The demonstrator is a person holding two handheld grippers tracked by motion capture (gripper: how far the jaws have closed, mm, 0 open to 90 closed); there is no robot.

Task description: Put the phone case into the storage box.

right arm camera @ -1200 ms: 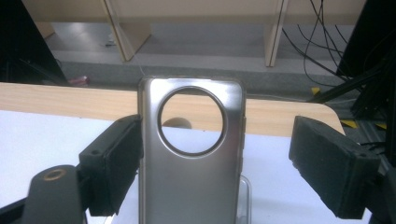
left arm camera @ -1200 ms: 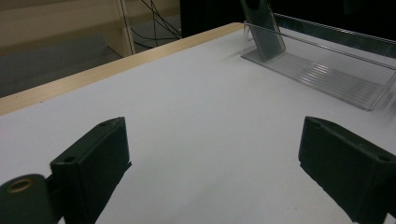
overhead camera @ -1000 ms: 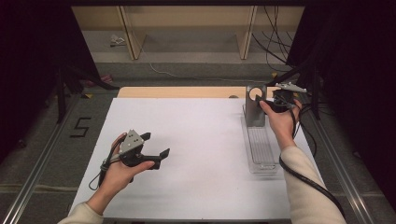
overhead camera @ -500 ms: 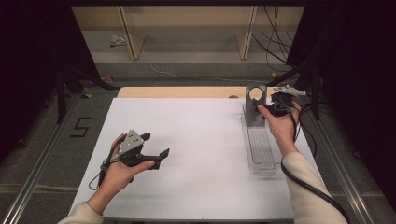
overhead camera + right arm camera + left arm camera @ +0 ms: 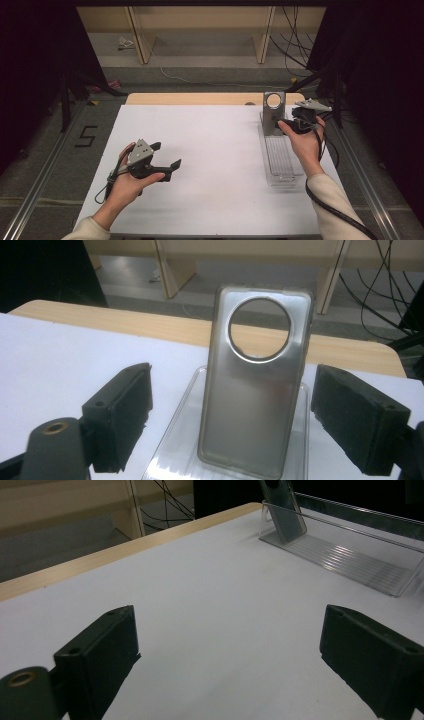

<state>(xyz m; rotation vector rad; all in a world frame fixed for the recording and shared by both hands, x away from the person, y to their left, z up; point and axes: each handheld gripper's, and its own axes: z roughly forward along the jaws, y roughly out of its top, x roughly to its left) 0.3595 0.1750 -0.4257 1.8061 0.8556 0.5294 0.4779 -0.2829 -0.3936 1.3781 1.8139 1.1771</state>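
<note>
My left gripper (image 5: 167, 156) low over the white surface (image 5: 210, 150), near its left side, jaws spread wide, nothing between them. Far right: long clear plastic tray (image 5: 280, 162) lying lengthwise on the surface. At its far end, translucent grey phone case with a round camera cutout (image 5: 273, 112), upright, leaning slightly back. My right gripper (image 5: 284, 123) just beside the case, on its right; in the right gripper view the jaws stand wide apart either side of the case (image 5: 252, 380), not touching it.
</note>
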